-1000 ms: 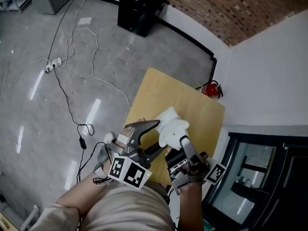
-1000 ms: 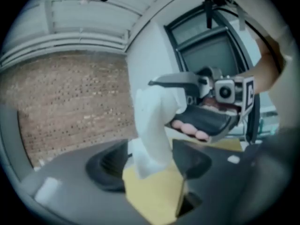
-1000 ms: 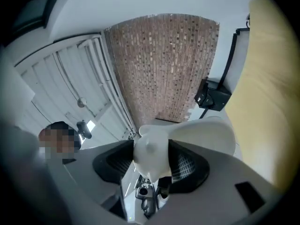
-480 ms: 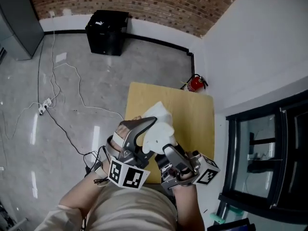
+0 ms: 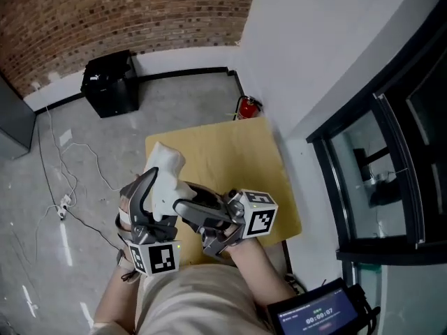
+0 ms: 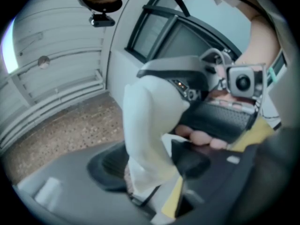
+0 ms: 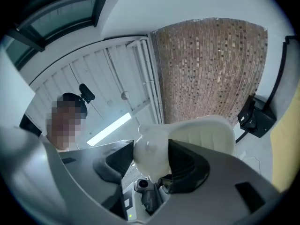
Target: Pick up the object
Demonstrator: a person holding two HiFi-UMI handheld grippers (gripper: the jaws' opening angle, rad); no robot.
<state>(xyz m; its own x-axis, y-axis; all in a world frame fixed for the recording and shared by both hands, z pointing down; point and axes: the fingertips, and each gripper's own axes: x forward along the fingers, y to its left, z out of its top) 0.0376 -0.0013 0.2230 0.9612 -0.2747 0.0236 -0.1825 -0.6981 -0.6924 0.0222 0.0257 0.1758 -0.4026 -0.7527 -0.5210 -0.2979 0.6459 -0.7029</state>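
A white soft object (image 5: pixel 165 175), like a padded cloth, hangs above the left side of the yellow table (image 5: pixel 237 160). My left gripper (image 5: pixel 149 180) is shut on it from below left; in the left gripper view the white object (image 6: pixel 149 125) fills the gap between the dark jaws of the left gripper (image 6: pixel 151 165). My right gripper (image 5: pixel 181 205) reaches in from the right and is also shut on it. In the right gripper view, a rounded fold of the white object (image 7: pixel 152 151) is pinched in the right gripper (image 7: pixel 152 162).
A red fire extinguisher (image 5: pixel 246 107) stands by the wall corner behind the table. A black box (image 5: pixel 108 84) sits against the brick wall. Cables (image 5: pixel 59 187) trail over the grey floor on the left. Dark-framed glass (image 5: pixel 391 145) runs along the right. A small screen (image 5: pixel 316 318) shows near my body.
The head view has swung round, so the table now lies ahead and to the right. Both grippers have stayed on the white object and have drawn closer together.
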